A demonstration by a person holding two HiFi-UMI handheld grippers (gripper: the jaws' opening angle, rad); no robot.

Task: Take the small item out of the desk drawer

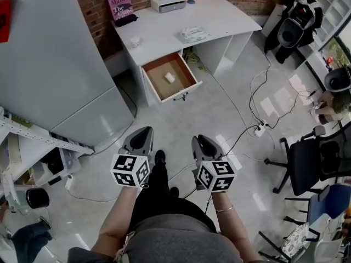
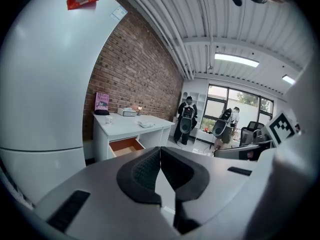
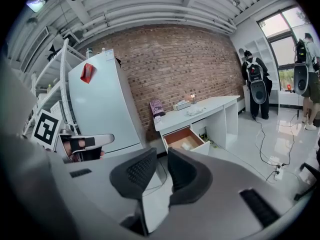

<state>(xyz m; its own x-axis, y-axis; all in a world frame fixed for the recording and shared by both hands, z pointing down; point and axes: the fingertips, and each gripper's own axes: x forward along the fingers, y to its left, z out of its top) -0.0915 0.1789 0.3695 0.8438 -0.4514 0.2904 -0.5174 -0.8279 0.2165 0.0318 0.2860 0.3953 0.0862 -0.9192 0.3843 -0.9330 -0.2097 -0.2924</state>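
Note:
The white desk (image 1: 164,26) stands far ahead against the brick wall, with its wooden drawer (image 1: 155,76) pulled open. A small white item (image 1: 169,78) lies inside the drawer, also seen in the right gripper view as the pale item (image 3: 186,145) in the drawer (image 3: 177,136). Both grippers hang over the floor, well short of the desk. My left gripper (image 1: 143,131) is shut, its pads meeting at the tip (image 2: 160,149), empty. My right gripper (image 1: 199,139) is open by a narrow gap (image 3: 162,151), with nothing between the pads.
A tall white fridge (image 1: 55,64) stands left of the desk. On the desktop are a pink book (image 1: 119,7), a white box (image 1: 168,3), a cup (image 1: 135,40) and a packet (image 1: 193,35). Cables and a power strip (image 1: 260,128) cross the floor at right, near office chairs (image 1: 310,160).

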